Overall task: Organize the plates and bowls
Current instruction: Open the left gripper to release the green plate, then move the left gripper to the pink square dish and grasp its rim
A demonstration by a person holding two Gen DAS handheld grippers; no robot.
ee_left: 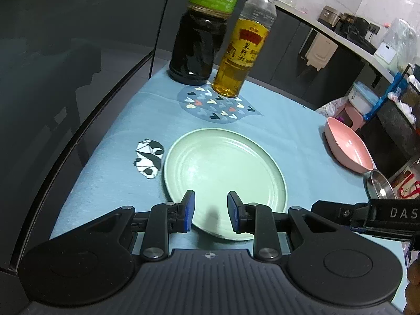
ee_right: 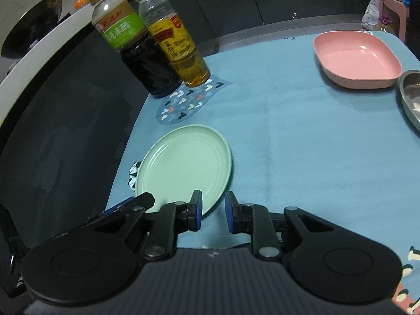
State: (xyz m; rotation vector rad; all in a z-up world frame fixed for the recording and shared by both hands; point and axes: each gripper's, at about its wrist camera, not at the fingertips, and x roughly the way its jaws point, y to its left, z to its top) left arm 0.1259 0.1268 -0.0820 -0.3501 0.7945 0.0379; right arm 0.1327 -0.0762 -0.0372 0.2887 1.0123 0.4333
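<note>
In the left wrist view, the left gripper [ee_left: 210, 211] hangs over the near edge of the green plate [ee_left: 223, 173], its jaws a little apart with nothing between the pads; the plate's rim shows through the gap, and whether the tips touch it I cannot tell. The plate lies flat on the blue cloth of the tabletop [ee_left: 288, 136], just right of a panda print [ee_left: 149, 160]. Judging by the task, the gripper is lined up on the rim because a flat plate offers no other hold. Far beyond the plate stand a dark vinegar bottle [ee_left: 197, 44] and an oil bottle [ee_left: 244, 57], close together, well clear of the plate. At the far right sits a pink dish [ee_left: 349, 147], with a steel bowl [ee_left: 380, 186] just nearer. Part of the right gripper's body crosses the right edge, near the steel bowl.

In the right wrist view, the right gripper [ee_right: 212, 212] is also slightly parted and empty, over bare cloth just right of the green plate [ee_right: 183, 165]; its left finger overlaps the plate's near edge in the picture. The pink dish [ee_right: 357, 60] lies far right, the steel bowl [ee_right: 412, 97] beside it, both well apart from the plate. The two bottles [ee_right: 157, 52] stand far left. The open cloth between plate and pink dish looks free for a carry; the left gripper's arm at the plate's near-left edge is the only thing crowding it.
</note>
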